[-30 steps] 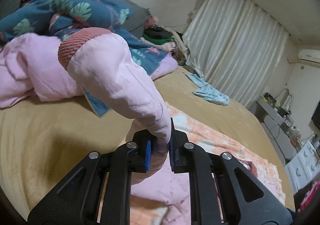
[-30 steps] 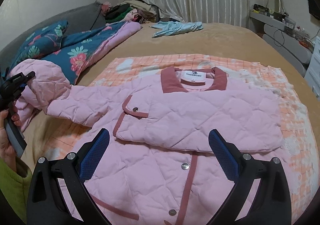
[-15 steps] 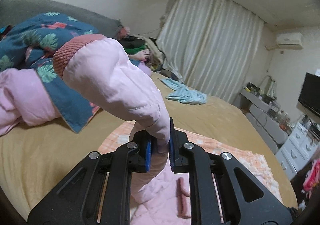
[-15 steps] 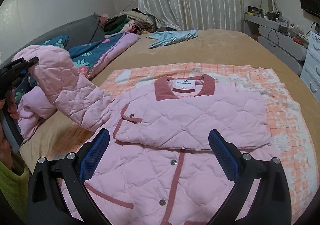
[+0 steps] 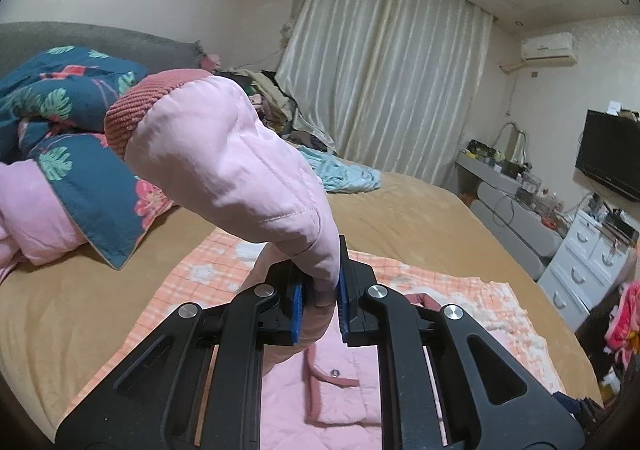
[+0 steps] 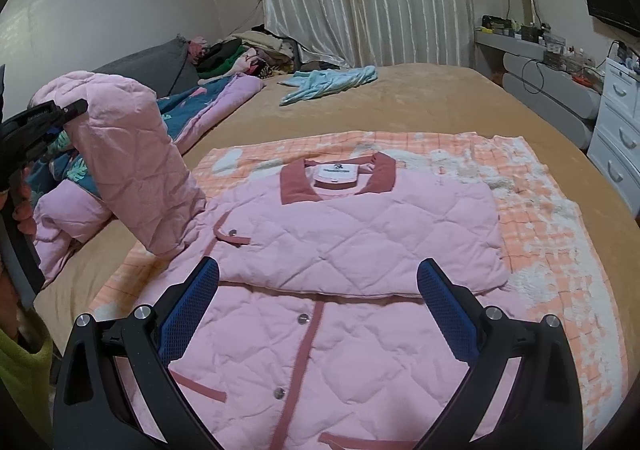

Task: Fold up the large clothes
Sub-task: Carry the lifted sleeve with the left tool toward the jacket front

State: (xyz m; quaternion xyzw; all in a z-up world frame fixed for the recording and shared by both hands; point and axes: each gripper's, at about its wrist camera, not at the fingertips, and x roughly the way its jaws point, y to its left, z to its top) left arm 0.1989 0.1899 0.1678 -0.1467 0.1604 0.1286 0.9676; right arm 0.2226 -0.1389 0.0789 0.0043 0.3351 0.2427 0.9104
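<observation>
Left gripper [image 5: 320, 304] clamps the pink quilted jacket's sleeve [image 5: 224, 173], raised over the bed.
Right gripper [image 6: 318, 306] hovers over the jacket with jaws wide apart, empty.

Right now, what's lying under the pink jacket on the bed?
An orange-and-white checked blanket lies under the pink jacket, showing past its collar and sides, with the tan bedcover beneath. Whatever lies directly under the jacket's body is covered.
</observation>
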